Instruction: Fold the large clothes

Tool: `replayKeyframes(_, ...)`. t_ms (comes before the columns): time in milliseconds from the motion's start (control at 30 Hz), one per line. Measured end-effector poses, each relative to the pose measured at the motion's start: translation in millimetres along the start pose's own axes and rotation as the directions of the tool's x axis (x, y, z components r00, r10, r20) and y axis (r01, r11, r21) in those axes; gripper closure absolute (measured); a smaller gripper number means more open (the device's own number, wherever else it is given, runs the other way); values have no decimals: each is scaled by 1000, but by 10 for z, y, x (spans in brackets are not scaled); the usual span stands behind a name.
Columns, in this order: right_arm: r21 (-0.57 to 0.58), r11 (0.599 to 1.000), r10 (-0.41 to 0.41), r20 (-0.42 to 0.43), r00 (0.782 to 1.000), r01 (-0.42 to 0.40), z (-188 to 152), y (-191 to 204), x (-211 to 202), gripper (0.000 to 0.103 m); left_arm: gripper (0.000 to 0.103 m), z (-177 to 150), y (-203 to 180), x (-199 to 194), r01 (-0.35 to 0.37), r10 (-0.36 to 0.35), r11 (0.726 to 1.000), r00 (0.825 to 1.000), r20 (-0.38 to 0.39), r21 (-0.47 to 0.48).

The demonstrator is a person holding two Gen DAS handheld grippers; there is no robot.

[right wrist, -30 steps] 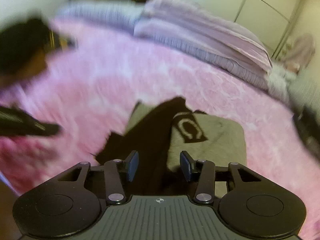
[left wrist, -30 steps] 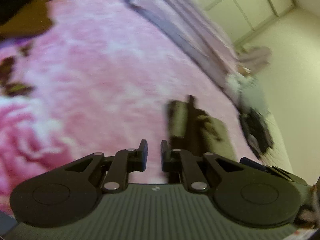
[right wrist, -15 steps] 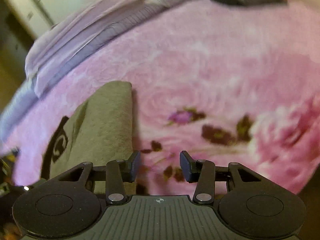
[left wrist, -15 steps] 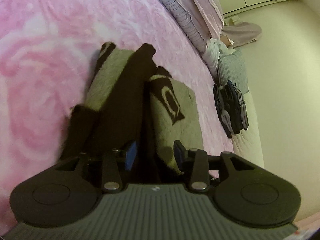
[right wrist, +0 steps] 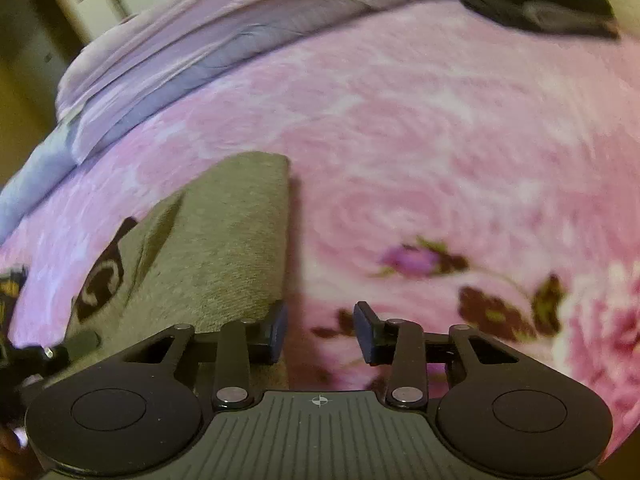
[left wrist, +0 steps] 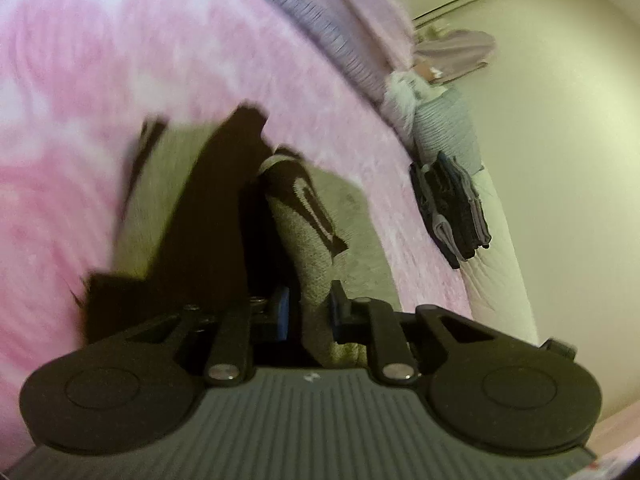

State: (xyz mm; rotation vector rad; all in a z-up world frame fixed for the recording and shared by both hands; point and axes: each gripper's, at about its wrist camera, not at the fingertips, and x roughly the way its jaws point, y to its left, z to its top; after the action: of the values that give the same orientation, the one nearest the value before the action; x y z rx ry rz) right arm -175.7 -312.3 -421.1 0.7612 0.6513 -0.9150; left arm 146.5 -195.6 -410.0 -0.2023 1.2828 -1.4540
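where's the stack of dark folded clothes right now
In the left wrist view, the stack of dark folded clothes sits far right at the pink blanket's edge.

L claw, jaws just narrowed, pinching raised fold of olive-black garment on pink blanket.

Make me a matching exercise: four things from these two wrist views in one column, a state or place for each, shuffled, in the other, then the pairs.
1. left gripper
2. right gripper
3. olive garment
4. dark folded pile

A. at the bed's far edge
B. jaws apart over bare pink blanket
C. pinching a raised fold of cloth
D. lying flat, dark emblem showing

Pairs: 1-C, 2-B, 3-D, 4-A
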Motion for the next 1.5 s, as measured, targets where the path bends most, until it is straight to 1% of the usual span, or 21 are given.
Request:
replayKeyframes(67, -72, 997, -2, 20, 1000, 3, 26, 163, 14, 69, 88, -2, -106, -158, -27, 21, 996, 998, 63, 88)
replayKeyframes(167, -183, 983, 0, 47, 999, 8, 7, 461, 1, 69, 88, -14, -92, -388, -69, 49, 986, 989, 136, 149)
replayKeyframes(300, -328, 943, -38, 63, 997, 57, -107, 831, 128, 69, 88, -46, 124, -423, -142, 123, 981, 982, 144, 129)
replayKeyframes(367, -387, 919, -46, 89, 995, 77, -172, 952, 141, 70, 88, -93, 193, -501, -122, 101, 986, 981, 167, 117)
replayKeyframes(433, -435, 895, -53, 108, 993, 95, -232, 1011, 168, 70, 88, -149, 235, -517, -126, 104, 986, 979, 176, 113)
replayKeyframes(500, -446, 890, -54, 114, 992, 99, -272, 994, 244, 70, 86, -185, 271, -429, -148, 129, 983, 978, 161, 111)
replayKeyframes(533, -444, 890, -52, 119, 992, 100, -281, 957, 284, 70, 85, -197, 318, -416, -136, 121, 986, 980, 157, 93)
replayKeyframes(567, -434, 895, -47, 125, 991, 97, -286, 910, 297, 70, 82, -191, 359, -453, -121, 110, 991, 982, 155, 64)
replayKeyframes(633, -392, 919, 0, 124, 992, 49, -265, 790, 212, 70, 81, -171, 382, -546, -117, 113, 993, 979, 167, 11)
replayKeyframes(667, -370, 929, 22, 127, 992, 27, -265, 718, 129, 70, 79, -173, 360, -600, -127, 124, 992, 977, 176, 7)
replayKeyframes(767, -343, 939, 91, 147, 985, -35, -364, 497, -230, 70, 78, -265, 257, -870, -138, 127, 990, 971, 202, 39)
replayKeyframes(900, -384, 915, 203, 180, 962, -122, -659, 315, -778, 66, 77, -512, 97, -1305, -129, 108, 989, 967, 232, 78)
replayKeyframes(1033, -502, 848, 275, 139, 951, -172, -1058, 347, -1080, 50, 70, -792, 38, -1570, -79, 59, 994, 973, 223, 81)
replayKeyframes(1100, -564, 810, 276, 121, 953, -163, -1236, 401, -1081, 49, 68, -892, 32, -1559, -95, 76, 992, 975, 211, 83)
replayKeyframes(1167, -621, 772, 256, 109, 960, -135, -1346, 487, -1020, 49, 67, -924, 47, -1512, -91, 77, 994, 977, 197, 60)
replayKeyframes(1267, -713, 697, 245, 144, 959, -71, -1480, 641, -927, 49, 66, -913, 71, -1386, -78, 73, 997, 976, 207, 15)
replayKeyframes(1333, -772, 635, 233, 172, 957, -16, -1553, 747, -836, 50, 66, -905, 125, -1291, -68, 72, 997, 977, 201, -30)
replayKeyframes(1367, -798, 603, 232, 187, 954, 9, -1584, 794, -780, 50, 72, -907, 153, -1252, -64, 72, 997, 977, 200, -49)
replayKeyframes(1400, -820, 572, 234, 198, 952, 30, -1612, 807, -721, 65, 97, -920, 175, -1220, -60, 69, 997, 976, 206, -48)
replayKeyframes(1433, -844, 534, 238, 204, 950, 48, -1657, 827, -680, 97, 96, -941, 185, -1205, -70, 76, 997, 975, 211, -36)
replayKeyframes(1500, -886, 450, 236, 242, 941, 114, -1757, 825, -630, 97, 96, -1035, 203, -1210, -99, 98, 995, 966, 238, -7)
